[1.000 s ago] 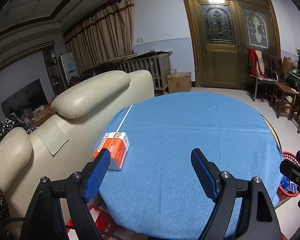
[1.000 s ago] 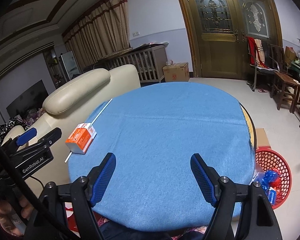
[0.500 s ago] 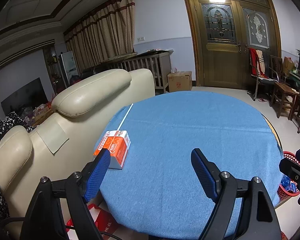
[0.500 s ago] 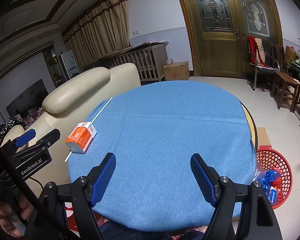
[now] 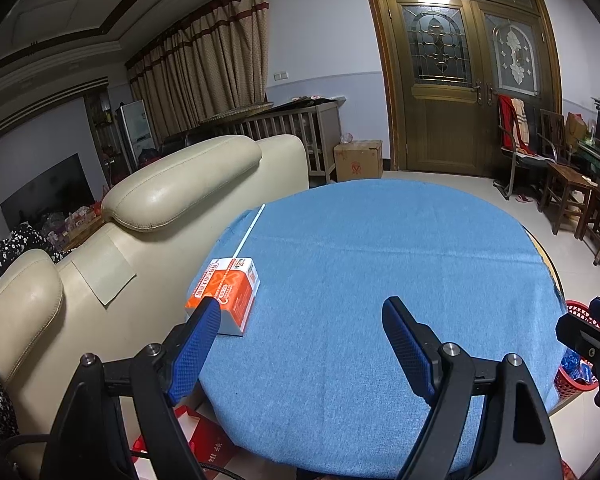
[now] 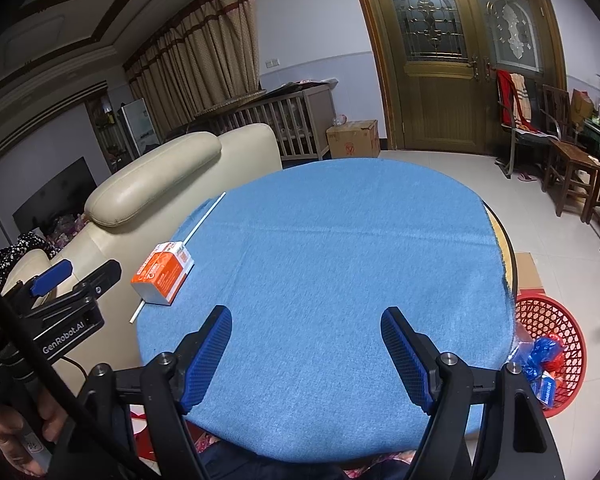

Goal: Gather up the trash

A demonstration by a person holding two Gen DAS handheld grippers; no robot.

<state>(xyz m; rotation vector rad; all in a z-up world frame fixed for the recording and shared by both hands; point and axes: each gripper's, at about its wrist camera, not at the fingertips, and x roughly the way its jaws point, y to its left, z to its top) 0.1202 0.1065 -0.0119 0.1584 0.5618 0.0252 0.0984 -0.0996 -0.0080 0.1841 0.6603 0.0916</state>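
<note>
Carton (image 5: 225, 292) beside straw (image 5: 249, 233), sofa-side (image 5: 172, 196)

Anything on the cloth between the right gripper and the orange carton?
Nothing: in the right wrist view, bare blue cloth separates the right gripper from the orange carton.

A round bench (image 6: 504, 240) is covered by a blue cloth (image 6: 340, 264) that leaves a strip of yellowish top bare at the right rim. An orange-and-white carton (image 6: 162, 272) is laid flat near the cloth's left edge. A thin white stick (image 6: 204, 216) is laid along that edge, passing under or just beside the carton; which cannot be told.
</note>
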